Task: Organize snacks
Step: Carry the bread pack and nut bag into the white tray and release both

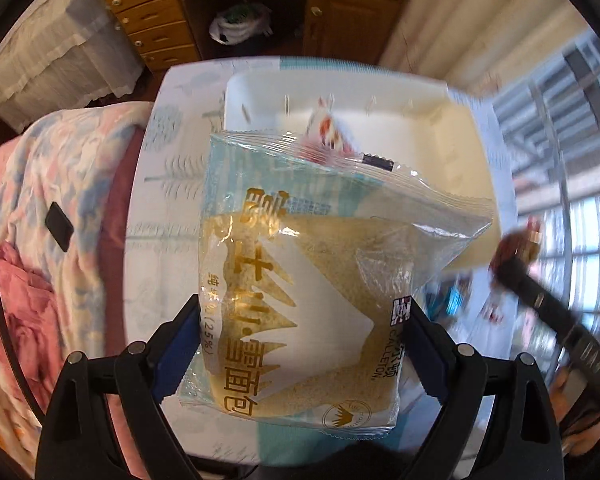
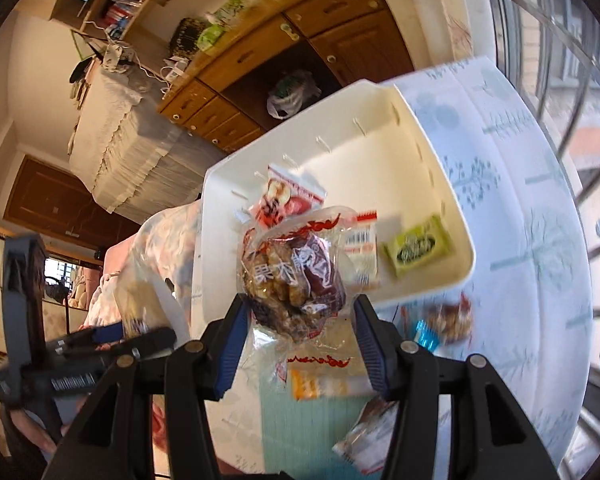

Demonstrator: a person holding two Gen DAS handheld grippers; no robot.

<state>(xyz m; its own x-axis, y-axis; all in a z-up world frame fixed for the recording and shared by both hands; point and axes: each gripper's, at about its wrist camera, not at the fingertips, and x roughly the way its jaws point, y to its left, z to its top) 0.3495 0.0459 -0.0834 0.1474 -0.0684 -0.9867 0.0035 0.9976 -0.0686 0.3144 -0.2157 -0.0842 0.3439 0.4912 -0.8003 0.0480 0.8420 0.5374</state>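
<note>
Left hand-held gripper [image 1: 302, 344] clamping bread packet [image 1: 300, 280], green snack [image 2: 418, 246] seen only right-side

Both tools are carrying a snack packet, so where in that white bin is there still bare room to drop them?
The white bin is bare along its far wall and in the corner behind the green packet. Its near left side is crowded with a red and white packet and another beside it. The left tool holds a bread packet; the right tool holds a nut packet.

Left gripper [image 1: 302, 344] and right gripper [image 2: 298, 340]: black plastic linkage arms joined by round silver pivot screws, carried ribbed blue finger pads [image 2: 231, 344]. White lettering marked one black body; bare skin showed behind.
</note>
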